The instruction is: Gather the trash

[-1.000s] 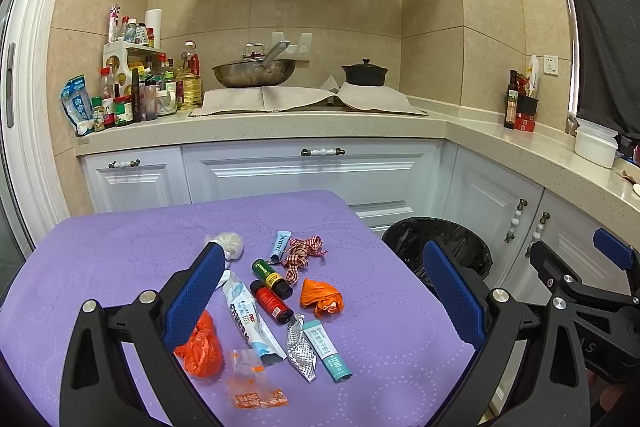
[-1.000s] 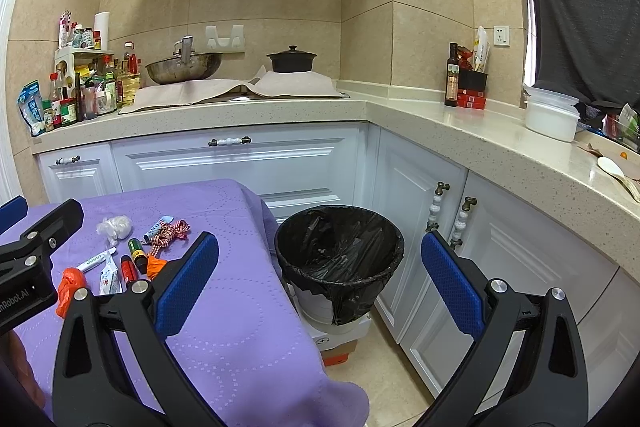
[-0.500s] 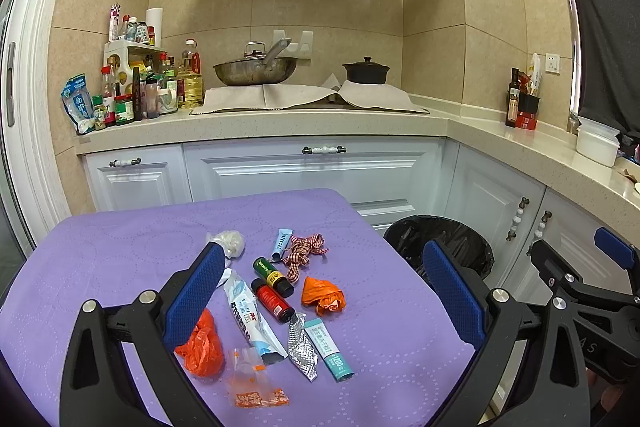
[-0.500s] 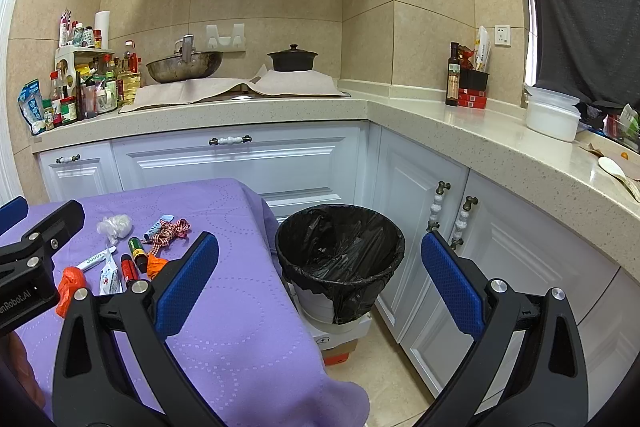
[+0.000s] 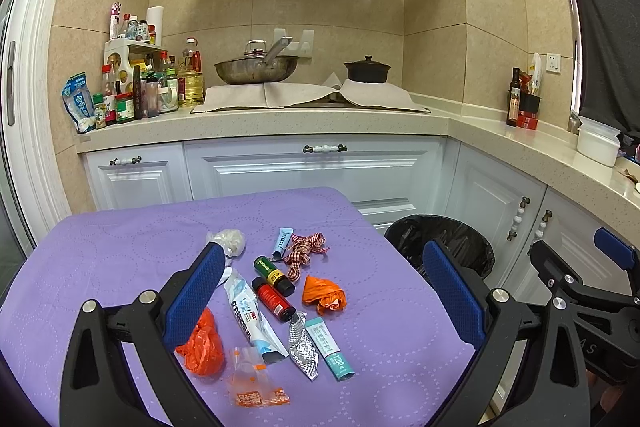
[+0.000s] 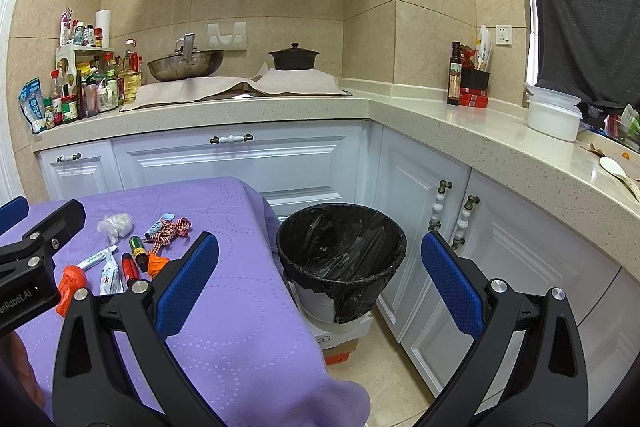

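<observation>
Where the purple tablecloth (image 5: 120,255) covers the table, the trash lies in a loose cluster: two small bottles, one green-capped (image 5: 274,275) and one red (image 5: 274,301), a crumpled orange wrapper (image 5: 324,295), a checked ribbon (image 5: 304,251), a white tube (image 5: 250,311), a teal tube (image 5: 330,347), a foil sachet (image 5: 302,345), an orange bag (image 5: 202,343) and a white wad (image 5: 230,241). Above them the left gripper (image 5: 328,291) hangs spread wide, grasping nothing. Beside the table, the black-lined bin (image 6: 340,255) stands on the floor by white cabinets, framed by the right gripper (image 6: 320,283), likewise spread and empty.
</observation>
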Demonstrator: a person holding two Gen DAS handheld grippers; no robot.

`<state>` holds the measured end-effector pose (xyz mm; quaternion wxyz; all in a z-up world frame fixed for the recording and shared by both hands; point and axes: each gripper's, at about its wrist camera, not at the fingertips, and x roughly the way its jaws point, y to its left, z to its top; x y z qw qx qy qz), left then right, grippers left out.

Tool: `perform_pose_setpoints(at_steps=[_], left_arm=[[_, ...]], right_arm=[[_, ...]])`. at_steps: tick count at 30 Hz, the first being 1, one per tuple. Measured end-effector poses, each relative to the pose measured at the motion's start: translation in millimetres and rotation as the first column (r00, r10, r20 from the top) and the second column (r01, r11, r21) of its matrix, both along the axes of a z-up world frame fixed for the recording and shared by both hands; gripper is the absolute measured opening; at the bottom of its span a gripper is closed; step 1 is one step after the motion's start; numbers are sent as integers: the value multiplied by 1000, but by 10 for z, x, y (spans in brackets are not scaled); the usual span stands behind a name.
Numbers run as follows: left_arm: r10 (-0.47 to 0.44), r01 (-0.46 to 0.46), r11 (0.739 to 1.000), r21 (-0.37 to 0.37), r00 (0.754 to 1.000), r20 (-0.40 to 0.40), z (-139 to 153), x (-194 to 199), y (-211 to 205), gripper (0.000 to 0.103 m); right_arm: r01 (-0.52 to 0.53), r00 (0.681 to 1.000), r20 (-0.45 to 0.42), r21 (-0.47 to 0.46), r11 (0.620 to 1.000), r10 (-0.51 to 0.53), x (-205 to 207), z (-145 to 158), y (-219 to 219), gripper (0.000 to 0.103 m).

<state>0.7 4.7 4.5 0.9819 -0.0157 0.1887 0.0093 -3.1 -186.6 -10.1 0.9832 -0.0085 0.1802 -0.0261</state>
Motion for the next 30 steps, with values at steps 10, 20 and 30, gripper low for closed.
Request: perform_pose_setpoints(at_steps=[10, 20, 30], left_arm=[[0, 0, 1000, -1, 1000, -2, 4, 3, 3, 97], [1, -1, 1000, 1, 1000, -2, 4, 7, -5, 97], [3, -3, 1000, 1, 1000, -3, -18, 3, 17, 97]], right_arm=[[1, 1000, -1, -1, 1000, -1, 8, -2, 4, 99], [2, 1000, -1, -1, 1000, -2, 11, -1, -13, 99], [2, 1000, -3, -2, 1000, -2, 14, -3, -21, 99]])
